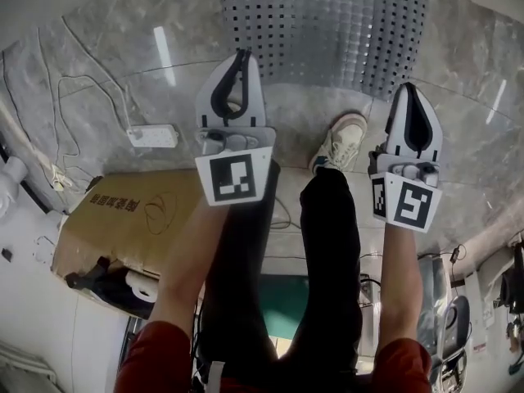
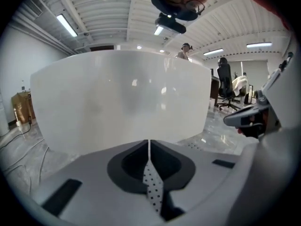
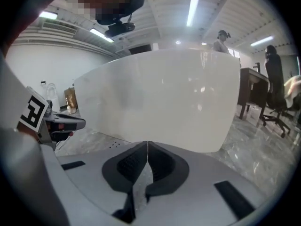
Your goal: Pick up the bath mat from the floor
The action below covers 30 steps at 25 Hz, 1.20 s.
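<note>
On the marble floor [image 1: 106,72], top of the head view, the dotted bath mat [image 1: 327,23] lies flat, not lifted. Big white glossy curved wall [image 2: 122,98] fills both gripper views ahead, maybe a tub, can't tell. Cardboard box [image 1: 123,211] sits at the left, well apart from the mat.

Left claw [image 1: 242,53]: jaws pressed together, nothing pinched. Only a sliver of dotted mat shows through the slot under them. Right claw [image 1: 408,87]: same, jaws together and empty. Both point forward and down toward the mat's near edge.

A shoe [image 1: 344,142] stands just short of that edge, between the claws. Power strip [image 1: 153,136] with its cable is off to the left.

Risks, as I judge them:
- Both claws are closed, so arriving like this would just poke or shove the mat.
- A flat mat on slick marble may slide or bunch instead of lifting.
- A thin edge is hard to get a jaw under.
- The shoe could pin the edge if it steps forward.
</note>
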### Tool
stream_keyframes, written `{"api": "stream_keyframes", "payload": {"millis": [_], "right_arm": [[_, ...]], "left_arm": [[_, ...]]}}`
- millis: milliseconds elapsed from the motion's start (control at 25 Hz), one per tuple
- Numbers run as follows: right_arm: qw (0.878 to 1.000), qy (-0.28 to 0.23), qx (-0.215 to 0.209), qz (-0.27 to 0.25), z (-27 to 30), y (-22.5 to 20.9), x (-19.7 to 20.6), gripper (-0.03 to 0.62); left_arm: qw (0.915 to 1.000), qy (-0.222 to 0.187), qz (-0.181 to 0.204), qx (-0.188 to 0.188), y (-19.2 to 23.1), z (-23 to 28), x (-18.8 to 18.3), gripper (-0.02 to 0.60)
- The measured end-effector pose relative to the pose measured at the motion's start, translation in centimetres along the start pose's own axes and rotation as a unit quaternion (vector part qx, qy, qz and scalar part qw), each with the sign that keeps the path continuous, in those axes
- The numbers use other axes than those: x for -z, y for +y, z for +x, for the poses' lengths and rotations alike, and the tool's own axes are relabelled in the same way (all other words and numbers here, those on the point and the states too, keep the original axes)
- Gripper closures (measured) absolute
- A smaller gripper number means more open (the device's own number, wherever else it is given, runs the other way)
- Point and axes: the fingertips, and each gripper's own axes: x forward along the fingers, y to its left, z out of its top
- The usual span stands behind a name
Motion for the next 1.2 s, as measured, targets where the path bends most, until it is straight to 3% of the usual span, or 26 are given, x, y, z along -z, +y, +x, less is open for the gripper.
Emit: {"api": "stream_keyframes", "payload": {"millis": [360, 480, 600, 880, 1000, 1200], "right_arm": [[0.994, 0.109, 0.018, 0.021, 3.9, -2.8, 8.7, 0.578], [0.988, 0.148, 0.033, 0.019, 5.2, -4.2, 11.8, 0.495], [0.979, 0.196, 0.047, 0.031, 6.6, -5.7, 15.2, 0.432], [0.954, 0.294, 0.047, 0.041, 8.5, -7.6, 21.4, 0.331], [0.945, 0.321, 0.041, 0.041, 8.7, -7.9, 23.3, 0.263], [0.932, 0.356, 0.051, 0.047, 9.4, -9.2, 26.0, 0.206]], "left_arm": [[0.9922, 0.12, -0.011, -0.029, 1.9, 3.2, 9.7, 0.565], [0.9871, 0.158, -0.008, -0.026, 1.8, 4.3, 12.5, 0.555], [0.9806, 0.196, -0.006, -0.013, 1.6, 5.4, 15.1, 0.416], [0.9615, 0.275, 0.0, 0.0, 1.5, 7.5, 20.5, 0.257], [0.9521, 0.305, -0.016, -0.01, 1.7, 7.7, 22.5, 0.235], [0.9321, 0.353, -0.064, -0.048, 3.3, 8.0, 25.8, 0.21]]}}
